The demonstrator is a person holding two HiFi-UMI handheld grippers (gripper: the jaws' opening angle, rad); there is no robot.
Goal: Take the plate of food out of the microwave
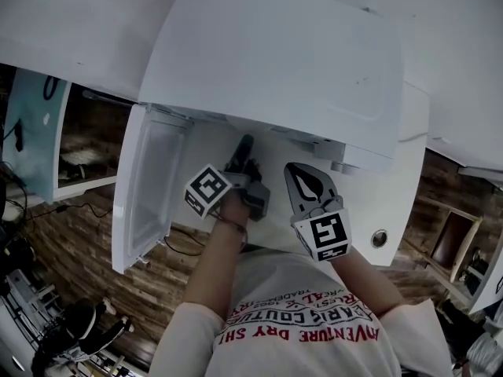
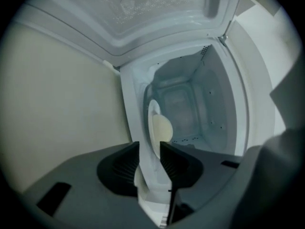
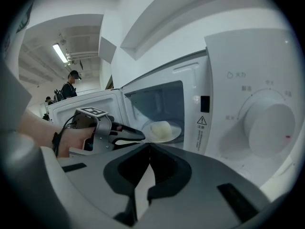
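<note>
A white microwave (image 1: pixel 275 61) stands with its door (image 1: pixel 145 187) swung open to the left. Inside, on the cavity floor, sits a white plate (image 3: pixel 175 133) with a pale lump of food (image 3: pixel 161 128). In the left gripper view the plate (image 2: pixel 151 109) shows edge-on, with the food (image 2: pixel 163 128) on it. My left gripper (image 2: pixel 149 146) reaches into the opening, its jaws apart and its tips just short of the plate's rim. From the right gripper view the left gripper (image 3: pixel 141 136) sits left of the plate. My right gripper (image 3: pixel 149 145) hangs before the microwave front, shut and empty.
The control panel with a large round dial (image 3: pixel 267 128) is right of the cavity. The open door (image 3: pixel 81 104) stands close to my left hand. A person (image 3: pixel 71 85) stands far behind. A wooden floor (image 1: pixel 71 234) and a camera stand (image 1: pixel 78 328) lie below left.
</note>
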